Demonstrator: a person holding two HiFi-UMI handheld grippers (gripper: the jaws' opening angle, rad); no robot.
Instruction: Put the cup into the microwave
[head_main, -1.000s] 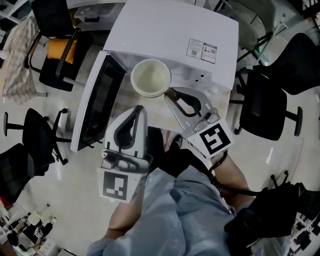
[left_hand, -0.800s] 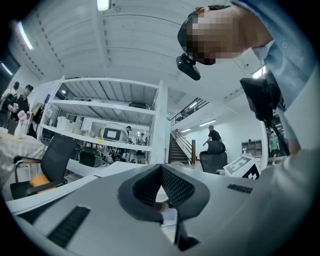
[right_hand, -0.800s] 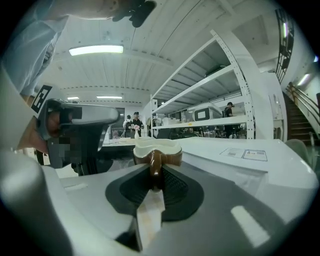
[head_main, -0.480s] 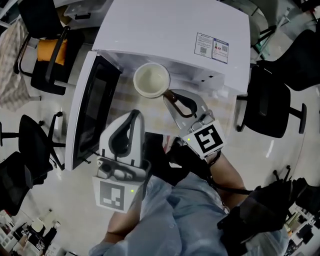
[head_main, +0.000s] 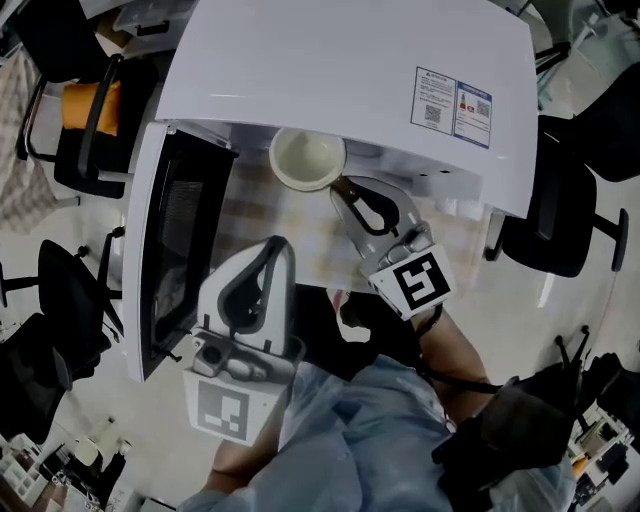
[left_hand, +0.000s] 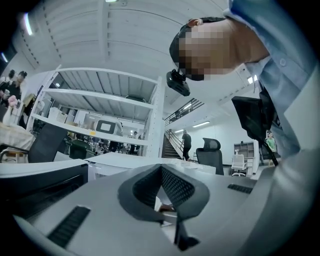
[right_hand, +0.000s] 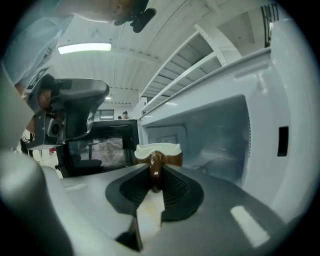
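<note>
Most of the job looks done: the microwave (head_main: 330, 70) stands with its door (head_main: 180, 250) swung open to the left. The cup (head_main: 307, 158) hangs upright at the mouth of the cavity, its far rim just under the front edge of the oven's top. What is left, by my reading, is to carry it deeper in, set it on the cavity floor, let go and back out. Whether it touches that floor I cannot tell.

The right gripper (head_main: 340, 188) is clamped on the cup's brown handle (right_hand: 154, 167). The handle stands upright between the two pads, with the cup's body just beyond the fingertips on the far side. The left gripper (head_main: 277, 245) hangs nearer and to the left, well apart from the cup, its jaws together with nothing between them.
</note>
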